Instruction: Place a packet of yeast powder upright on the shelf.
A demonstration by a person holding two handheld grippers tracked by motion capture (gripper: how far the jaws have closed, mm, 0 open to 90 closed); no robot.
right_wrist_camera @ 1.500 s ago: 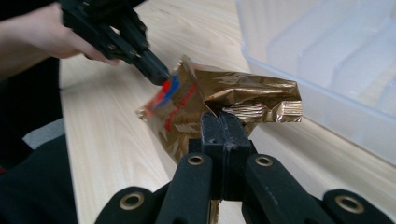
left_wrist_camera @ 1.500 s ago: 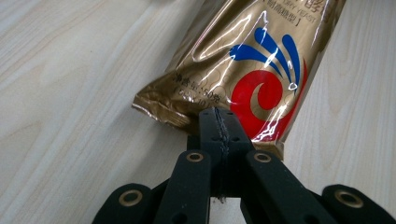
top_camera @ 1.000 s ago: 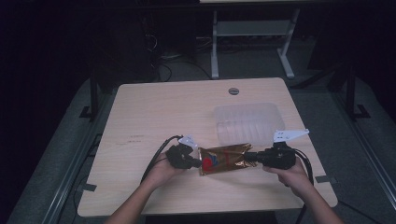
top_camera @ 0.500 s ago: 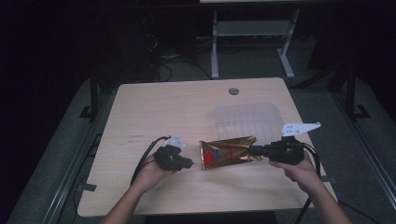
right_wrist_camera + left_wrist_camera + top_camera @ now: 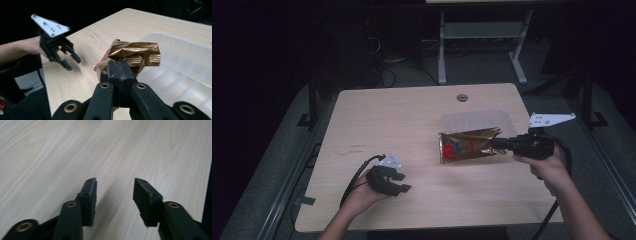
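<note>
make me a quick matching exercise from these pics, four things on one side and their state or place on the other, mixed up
Things
1. left gripper
2. right gripper
3. crinkled gold foil snack bag
4. clear plastic tray

States or places
A. resting on the light wooden table, beyond the bag
B. jaws apart with nothing between them, just opened
C. held up by one end
D. jaws clamped on foil

Pairs: 1-B, 2-D, 3-C, 4-A

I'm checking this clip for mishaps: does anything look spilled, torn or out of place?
Nothing looks spilled or torn. The gold foil snack bag is crumpled where the right gripper pinches its end, beside the clear plastic bin. The left gripper, jaws just opened, holds nothing.
</note>
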